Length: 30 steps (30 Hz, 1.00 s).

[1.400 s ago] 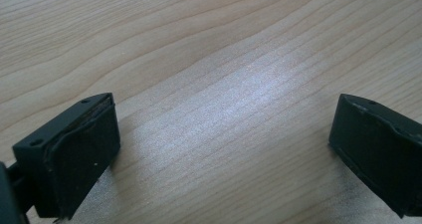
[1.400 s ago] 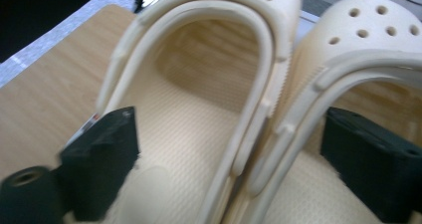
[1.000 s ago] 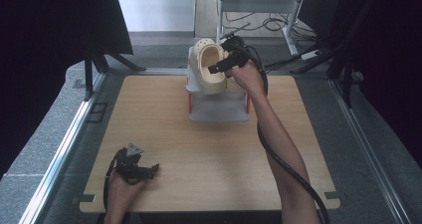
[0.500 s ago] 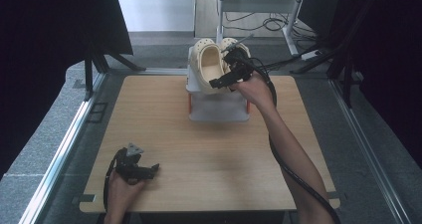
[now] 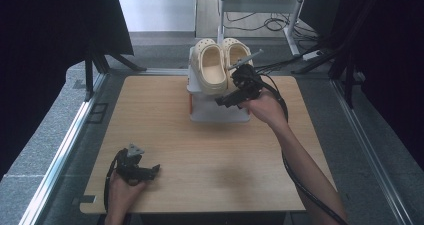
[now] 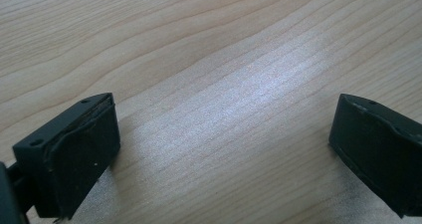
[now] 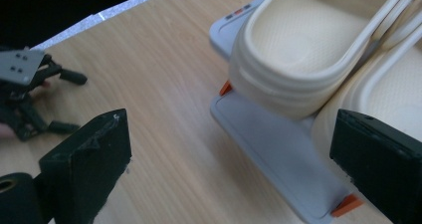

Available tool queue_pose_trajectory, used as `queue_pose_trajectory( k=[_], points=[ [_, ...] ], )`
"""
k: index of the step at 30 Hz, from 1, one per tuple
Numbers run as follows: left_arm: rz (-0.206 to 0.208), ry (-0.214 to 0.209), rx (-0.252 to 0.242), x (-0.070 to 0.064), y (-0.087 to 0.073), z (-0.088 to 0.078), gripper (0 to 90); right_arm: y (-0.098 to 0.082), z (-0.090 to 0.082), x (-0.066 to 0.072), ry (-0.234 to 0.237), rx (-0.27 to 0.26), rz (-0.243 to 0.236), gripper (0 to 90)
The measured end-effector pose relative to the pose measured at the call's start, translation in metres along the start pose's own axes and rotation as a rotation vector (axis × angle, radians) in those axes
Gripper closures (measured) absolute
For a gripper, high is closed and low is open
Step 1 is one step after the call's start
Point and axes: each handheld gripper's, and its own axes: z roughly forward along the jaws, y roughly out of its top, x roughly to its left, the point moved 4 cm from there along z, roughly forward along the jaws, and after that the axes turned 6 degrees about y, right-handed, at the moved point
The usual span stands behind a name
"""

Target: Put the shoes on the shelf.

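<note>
Since the earlier frame, the right gripper [image 5: 225, 101] had drawn back from the cream clogs [image 5: 216, 65], jaws spread and empty. The pair sat side by side on the grey rack [image 5: 218, 112], heels toward the person. The left gripper [image 5: 150, 171], also open, rested idle on the wooden table [image 5: 200, 155], clear of the work.

The wooden table [image 5: 150, 110] lies bare across its left half and near edge — open passage there, with only the left gripper [image 5: 150, 171] resting at the near left corner, jaws spread over bare wood. At the far middle the grey rack [image 5: 220, 112] stands in the way, two cream clogs [image 5: 212, 67] side by side on top. The right gripper [image 5: 226, 101] hangs just beside their heels, jaws apart — little room on that side.
</note>
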Motion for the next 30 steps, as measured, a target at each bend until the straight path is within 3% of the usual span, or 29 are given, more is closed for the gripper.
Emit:
queue_pose_trajectory(
  k=[15,30],
  points=[
    [-0.005,0.001,-0.002,0.000,0.000,0.000,0.0,-0.042,-0.004,0.014,0.045,-0.007,-0.025,3.1],
    [-0.005,0.001,-0.002,0.000,0.000,0.000,0.0,-0.084,-0.007,0.009,0.009,-0.016,-0.015,3.8]
  ],
)
